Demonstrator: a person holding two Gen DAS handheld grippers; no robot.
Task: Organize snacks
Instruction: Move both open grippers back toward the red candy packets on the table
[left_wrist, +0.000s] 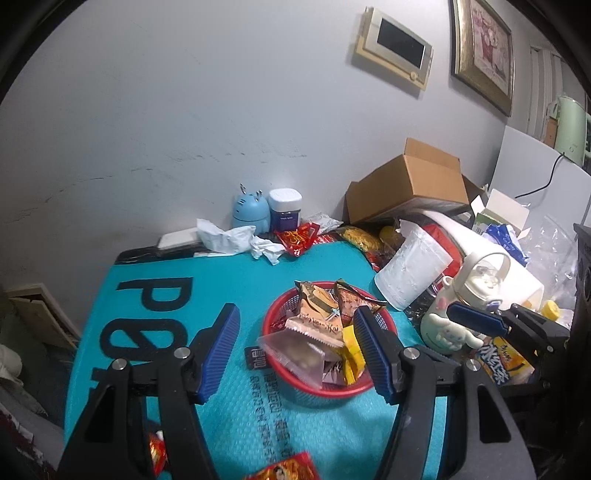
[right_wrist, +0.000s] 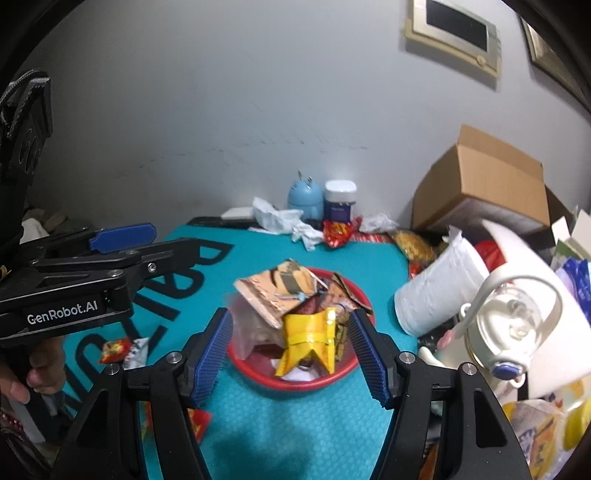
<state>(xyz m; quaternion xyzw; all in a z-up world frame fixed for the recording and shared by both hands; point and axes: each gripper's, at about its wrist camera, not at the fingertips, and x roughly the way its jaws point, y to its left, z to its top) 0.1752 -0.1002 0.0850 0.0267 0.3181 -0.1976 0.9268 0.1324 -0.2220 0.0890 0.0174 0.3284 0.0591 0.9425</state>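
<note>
Both tools hang above the snacks with nothing between their blue ribbed pads: the left tool (left_wrist: 299, 350) stands spread over the near rim of a round red plastic mesh basket (left_wrist: 295, 386), and the right tool (right_wrist: 290, 356) is likewise spread wide and empty, framing the same basket from its own side. In the right wrist view a hand (right_wrist: 38, 369) grips the left tool's black handle.

Inside the basket lie crinkled foil packets: a tan-and-black packet (right_wrist: 275, 286) on top, a bright yellow wrapper (right_wrist: 312, 341) at the front, and a clear plastic pouch (left_wrist: 291, 352) leaning over the rim. Small red-wrapped snacks (right_wrist: 116, 349) lie loose on the mat outside the basket.

Underneath spreads a teal bubble-textured mat with large black letters (left_wrist: 236, 280), covering the tabletop. Crumpled white paper (left_wrist: 229, 238), a pale blue cartoon figurine (left_wrist: 249, 212), a white-lidded jar (left_wrist: 284, 210) and an open brown cardboard box (left_wrist: 413, 181) crowd the far edge against a scuffed grey wall (left_wrist: 184, 110).
</note>
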